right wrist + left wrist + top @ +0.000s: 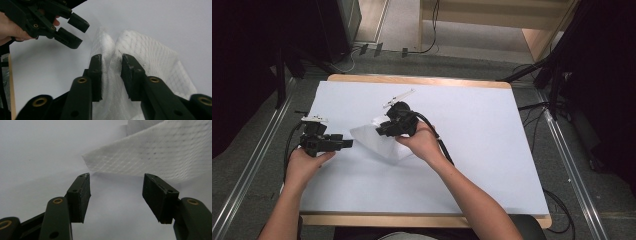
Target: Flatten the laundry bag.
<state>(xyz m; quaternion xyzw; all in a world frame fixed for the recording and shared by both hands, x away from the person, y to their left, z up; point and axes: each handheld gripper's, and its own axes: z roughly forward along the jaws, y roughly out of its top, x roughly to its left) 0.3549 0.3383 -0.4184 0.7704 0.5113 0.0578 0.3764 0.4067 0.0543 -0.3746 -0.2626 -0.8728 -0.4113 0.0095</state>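
1. White quilted cloth [140, 57] sat bunched in the gap of the right gripper [112, 61], its jaws parted a little on either side of a raised fold; whether the pads [96, 75] pressed the fabric could not be told.
2. The left gripper [116, 183] stood with jaws wide apart and nothing between them, the cloth's near corner [150, 155] lying just beyond the tips.
3. In the high view the cloth [379, 145] lay near the middle of the white table cover [472, 150], partly hidden under the right gripper [384, 129] and the right hand [419, 142].
4. The left gripper [347, 144] pointed at the cloth's left corner, held by the left hand [304, 162].
5. The right gripper view showed the left gripper [76, 31] open at upper left; its body ran off the frame edge.
6. The cloth's woven grid was plain in both gripper views, blurred from above.
7. The table's wooden edge [422, 80] and the grey floor [582, 165] appeared from above.
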